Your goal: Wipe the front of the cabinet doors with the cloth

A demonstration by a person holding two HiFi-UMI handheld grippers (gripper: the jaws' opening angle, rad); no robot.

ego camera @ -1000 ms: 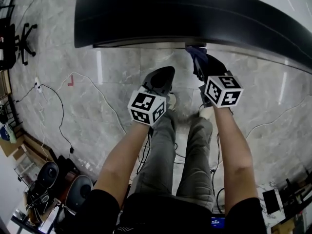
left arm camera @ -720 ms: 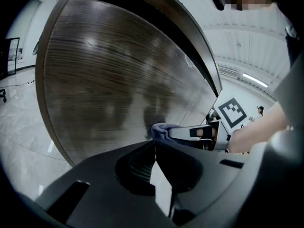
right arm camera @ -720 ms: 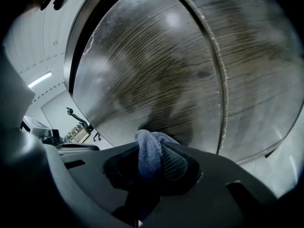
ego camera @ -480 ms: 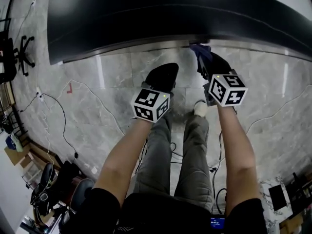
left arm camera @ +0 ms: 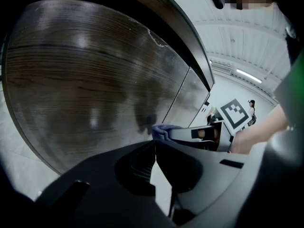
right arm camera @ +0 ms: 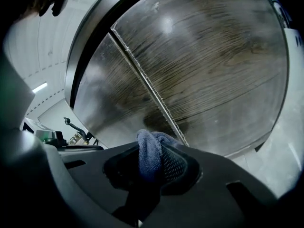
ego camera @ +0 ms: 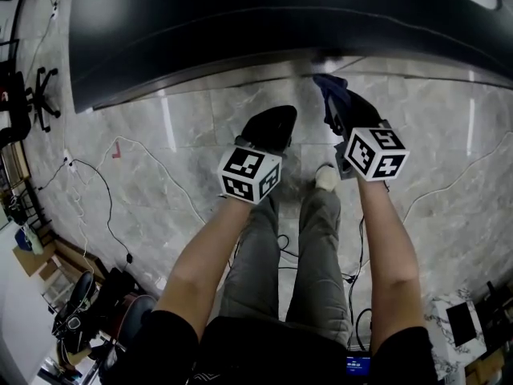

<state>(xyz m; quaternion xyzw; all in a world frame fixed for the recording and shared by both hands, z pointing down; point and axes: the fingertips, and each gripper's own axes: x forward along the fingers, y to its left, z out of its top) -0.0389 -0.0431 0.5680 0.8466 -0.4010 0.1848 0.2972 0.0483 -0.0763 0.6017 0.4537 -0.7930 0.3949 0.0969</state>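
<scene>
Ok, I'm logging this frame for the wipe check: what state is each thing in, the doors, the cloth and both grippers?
doors: both shut, flush at the seam.
cloth: bunched, clamped in the right gripper, close to the doors' lower part; contact unclear.
right gripper: shut on the cloth.
left gripper: jaws together, nothing between them.

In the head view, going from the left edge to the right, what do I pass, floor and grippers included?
Office chair → red floor mark → left gripper → right gripper, shut on the blue cloth.
</scene>
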